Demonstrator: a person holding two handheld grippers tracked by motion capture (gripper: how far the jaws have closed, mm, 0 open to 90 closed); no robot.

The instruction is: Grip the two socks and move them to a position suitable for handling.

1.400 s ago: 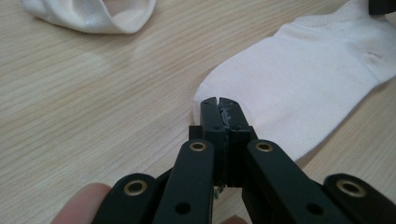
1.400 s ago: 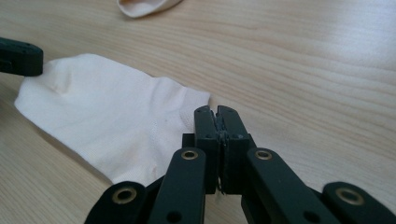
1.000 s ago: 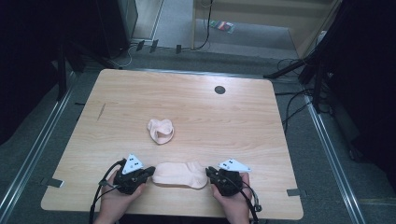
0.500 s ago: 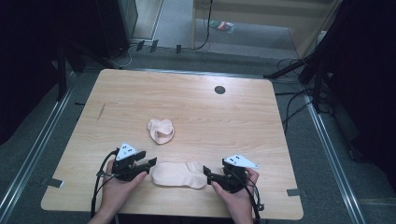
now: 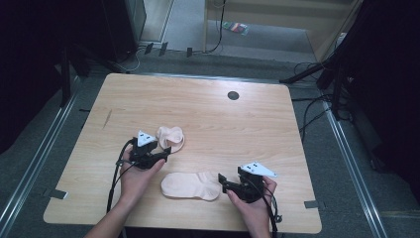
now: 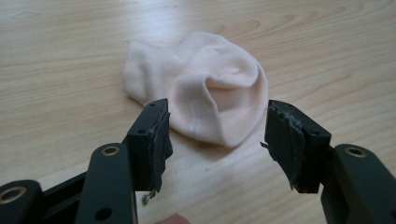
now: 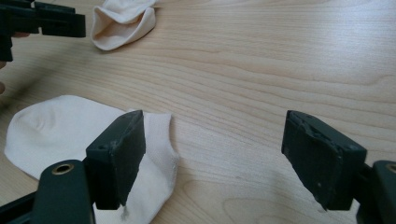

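High view: left tool (image 5: 166, 150) just beside the crumpled sock (image 5: 171, 138), on the left part of the wooden surface (image 5: 223, 124). Jaws just opened further, parted about halfway, gripping nothing. Right tool (image 5: 221, 181) near the front edge, pointing at the right end of the flat sock (image 5: 190, 186). Jaws opened wide just now, then closed back a little, holding nothing. Flat sock between the two hands, well apart from the crumpled sock.

Left gripper view: both black jaws apart, with bare wood between the pads. Crumpled sock (image 6: 201, 93) just ahead of the tips, close but not pressed by either pad. Cannot tell if the left pad touches the cloth.

Right gripper view: jaws wide apart. Left jaw above the cuff end of the flat sock (image 7: 56, 126), right jaw over bare wood, no pad pressing on cloth. Crumpled sock (image 7: 122, 21) farther off at the top, beside the left tool.
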